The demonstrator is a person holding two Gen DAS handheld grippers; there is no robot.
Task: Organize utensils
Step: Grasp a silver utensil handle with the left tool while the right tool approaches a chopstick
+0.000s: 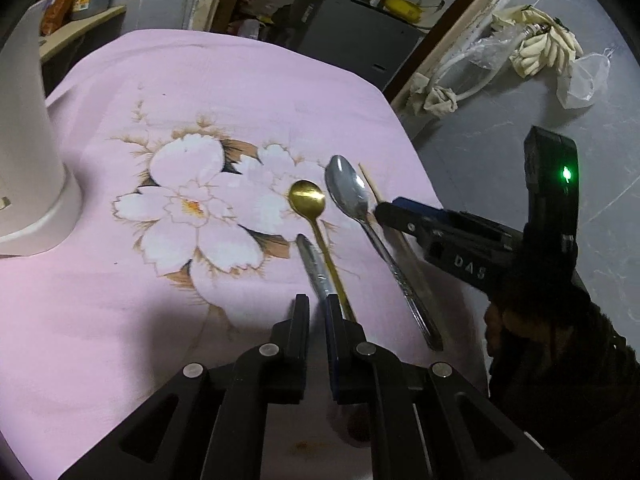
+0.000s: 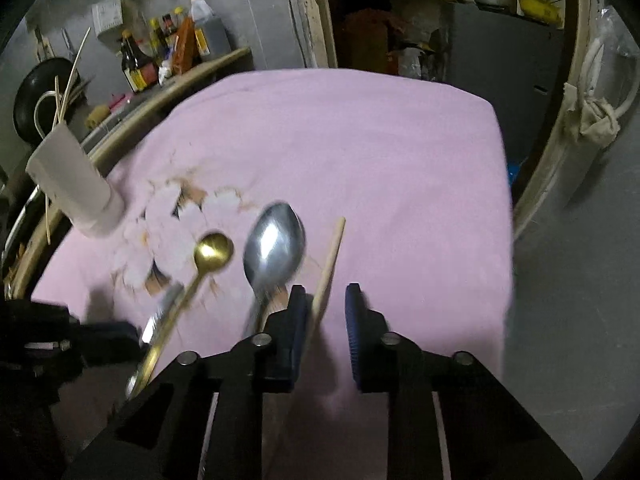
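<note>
On the pink flowered cloth lie a gold spoon, a large silver spoon, a silver knife-like utensil and a wooden chopstick. My left gripper is nearly shut around the silver utensil's handle, beside the gold spoon's handle. My right gripper is open, and the chopstick lies between its fingers against the left one. The right gripper also shows in the left wrist view. A white utensil holder with sticks in it stands at the cloth's left.
The white holder's base fills the left edge of the left wrist view. A shelf with sauce bottles and a black pan runs behind the table. The table's right edge drops to grey floor.
</note>
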